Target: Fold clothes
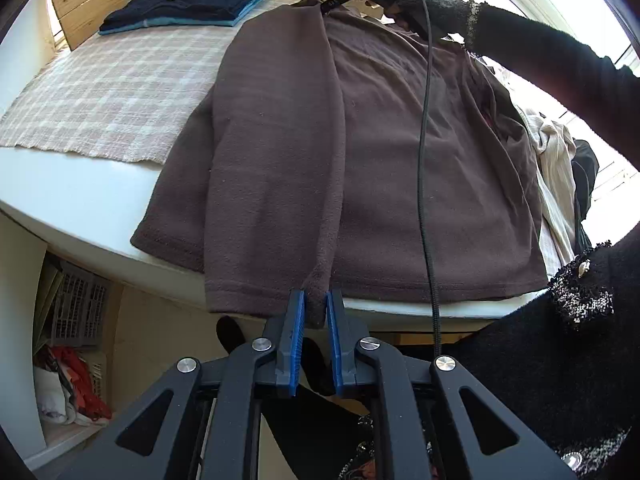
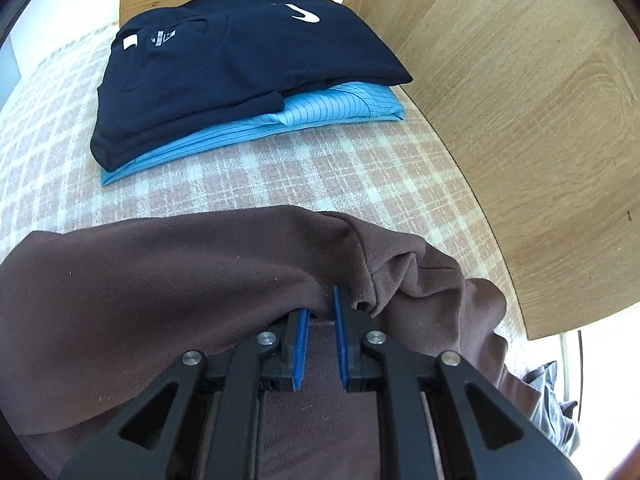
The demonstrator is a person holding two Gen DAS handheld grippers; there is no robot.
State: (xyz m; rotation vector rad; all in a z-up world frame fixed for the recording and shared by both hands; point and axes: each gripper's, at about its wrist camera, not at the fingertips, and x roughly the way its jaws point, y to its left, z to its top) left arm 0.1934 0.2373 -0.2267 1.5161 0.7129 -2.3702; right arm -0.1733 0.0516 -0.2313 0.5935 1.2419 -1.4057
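Observation:
A brown fleece top (image 1: 380, 152) lies flat on the table with its left side and sleeve folded inward lengthwise. My left gripper (image 1: 316, 304) is at the near hem, over the table's front edge, and its blue pads are shut on a bunched fold of that hem. At the far collar end, my right gripper (image 1: 333, 2) rests on the fleece, held by a hand in a black sleeve (image 1: 560, 64). In the right wrist view the fleece (image 2: 160, 280) drapes over the left fingertip of the right gripper (image 2: 322, 314). A gap shows between its pads, which press on nothing.
A folded navy garment (image 2: 240, 68) sits on a folded light-blue one (image 2: 320, 116) at the far end of the checked cloth (image 2: 320, 184). A wooden panel (image 2: 520, 120) stands to the right. Unfolded clothes (image 1: 556, 160) are heaped at the right. A black cable (image 1: 424, 160) crosses the fleece. Baskets (image 1: 76, 308) stand under the table.

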